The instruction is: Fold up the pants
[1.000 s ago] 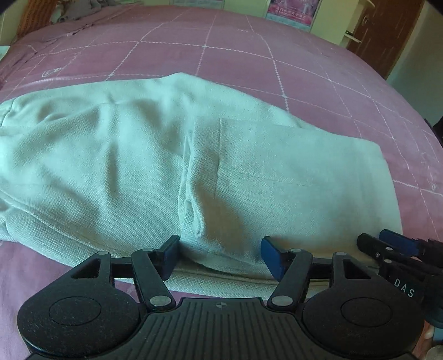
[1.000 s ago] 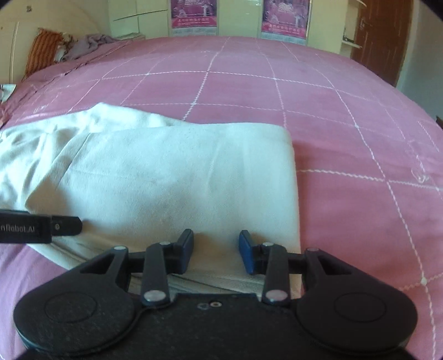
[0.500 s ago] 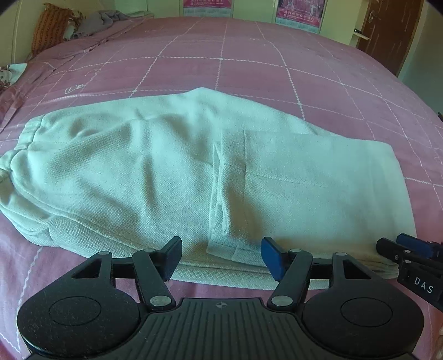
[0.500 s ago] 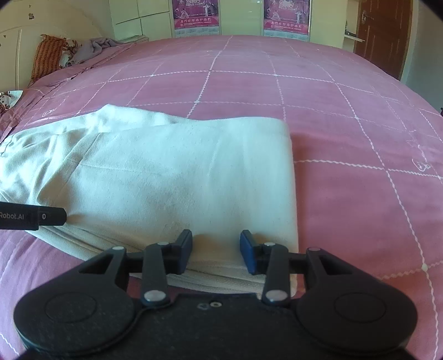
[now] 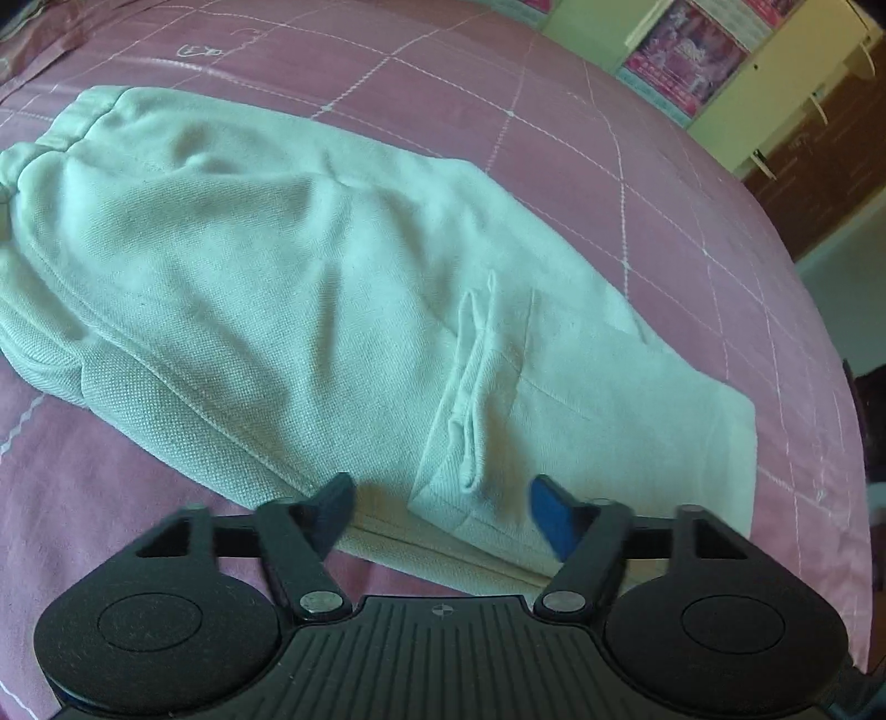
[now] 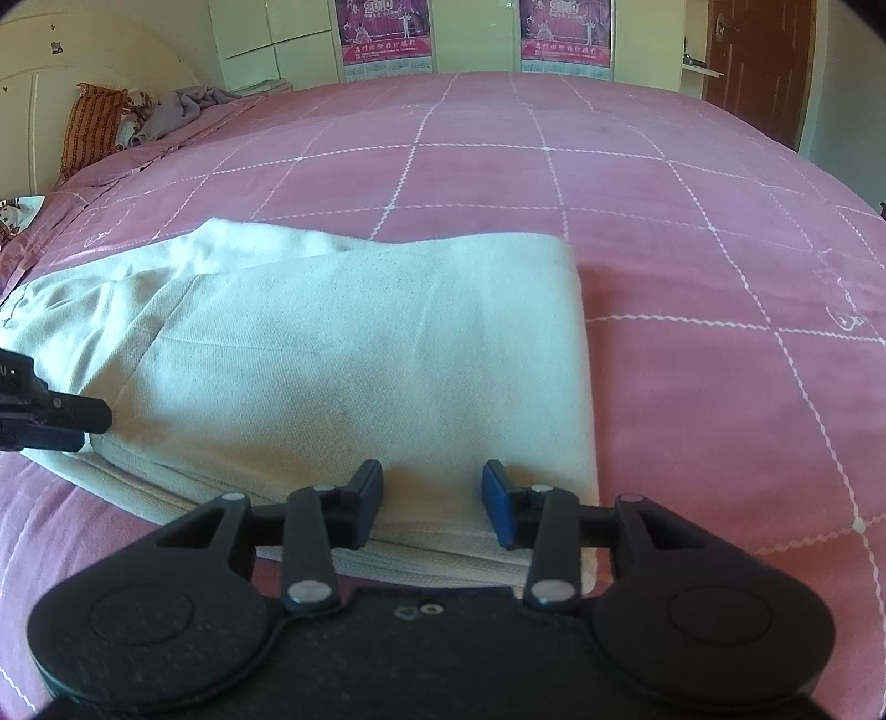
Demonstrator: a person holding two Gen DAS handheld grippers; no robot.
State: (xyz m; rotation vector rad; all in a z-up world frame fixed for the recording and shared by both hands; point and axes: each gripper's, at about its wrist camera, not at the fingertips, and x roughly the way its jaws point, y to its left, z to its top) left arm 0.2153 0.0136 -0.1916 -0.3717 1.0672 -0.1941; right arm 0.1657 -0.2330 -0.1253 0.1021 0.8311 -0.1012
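Change: left gripper (image 5: pixel 440 501) has rolled, its jaws just opening wider; nothing gripped between them.
Pants: pale cream knit pants (image 5: pixel 310 310), folded once, lying on pink quilted bedspread (image 5: pixel 653 183) ahead of both grippers.
Left gripper: apart, straddling folded cuff edge (image 5: pixel 470 410).
Right gripper (image 6: pixel 432 501): apart, over near hem, unclamped.
Risk: a pinch catching only the top layer would likely drag the fold askew.

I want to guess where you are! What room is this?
Most likely a bedroom. The pants lie on a big bed with a pink quilt, a pillow sits by the headboard, and cupboards line the far wall.
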